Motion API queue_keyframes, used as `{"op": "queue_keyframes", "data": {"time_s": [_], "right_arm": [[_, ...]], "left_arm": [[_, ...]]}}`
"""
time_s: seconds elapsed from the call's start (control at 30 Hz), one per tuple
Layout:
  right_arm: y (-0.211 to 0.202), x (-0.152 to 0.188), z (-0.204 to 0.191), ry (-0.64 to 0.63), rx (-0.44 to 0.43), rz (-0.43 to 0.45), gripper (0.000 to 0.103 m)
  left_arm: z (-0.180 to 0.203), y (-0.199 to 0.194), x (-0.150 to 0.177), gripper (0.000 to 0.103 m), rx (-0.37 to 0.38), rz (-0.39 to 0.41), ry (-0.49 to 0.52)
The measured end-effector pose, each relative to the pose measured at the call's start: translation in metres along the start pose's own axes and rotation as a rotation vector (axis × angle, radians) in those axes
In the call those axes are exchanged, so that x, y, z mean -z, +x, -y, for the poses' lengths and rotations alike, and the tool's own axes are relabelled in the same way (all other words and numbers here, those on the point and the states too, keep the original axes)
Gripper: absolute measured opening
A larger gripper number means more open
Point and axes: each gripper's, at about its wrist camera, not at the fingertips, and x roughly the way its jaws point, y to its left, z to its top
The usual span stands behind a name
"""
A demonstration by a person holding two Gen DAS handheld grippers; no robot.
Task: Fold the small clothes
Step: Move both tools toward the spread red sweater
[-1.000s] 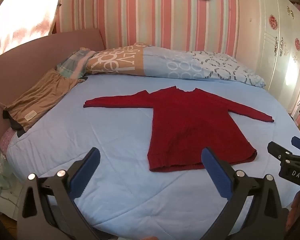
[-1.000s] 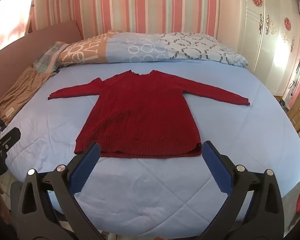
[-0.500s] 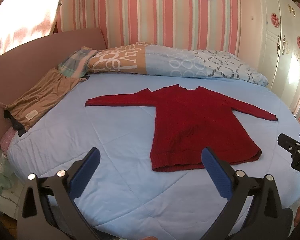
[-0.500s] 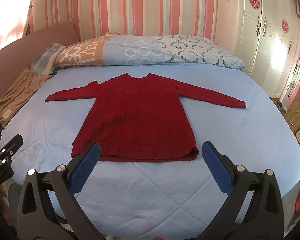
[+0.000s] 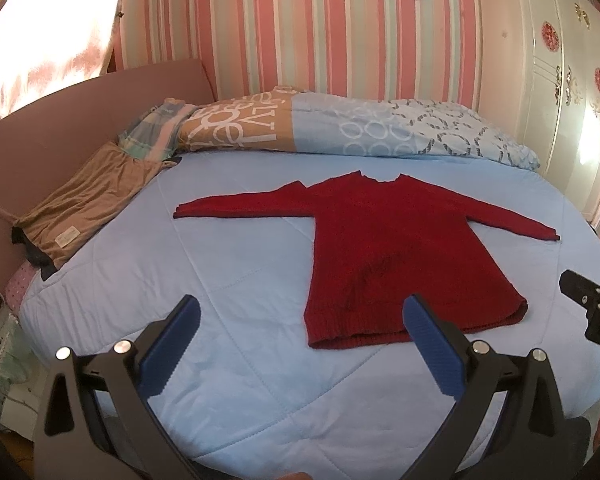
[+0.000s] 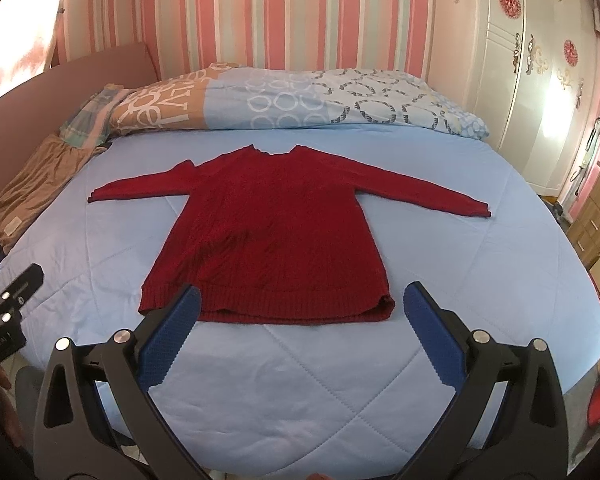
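The red sweater is lying flat, sleeves outspread, on the blue quilt, its hem sitting just beyond the wide-open, empty right gripper and ahead-right of the equally spread, empty left gripper. Both grippers are easing closer than a second ago, the sweater looming larger. A patterned duvet is lying folded under the pink striped wall, beside a white wardrobe.

we see a bed with a light blue quilted cover. on it lies a red sweater, flat, sleeves spread. a folded patterned duvet lies along the far edge, and a brown garment at the left.
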Motion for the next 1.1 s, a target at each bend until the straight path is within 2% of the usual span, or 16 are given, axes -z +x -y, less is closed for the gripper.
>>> {"op": "queue_keyframes", "data": {"time_s": [0.57,1.1], "right_arm": [[0.011,-0.007,0.014,0.023,-0.001,0.012,0.100],[0.039,-0.027,0.065,0.068,0.045,-0.011,0.100]], "left_arm": [[0.001,0.006,-0.013,0.102,-0.002,-0.002,-0.005],[0.051,0.038,-0.044,0.102,0.018,-0.008,0.045]]}}
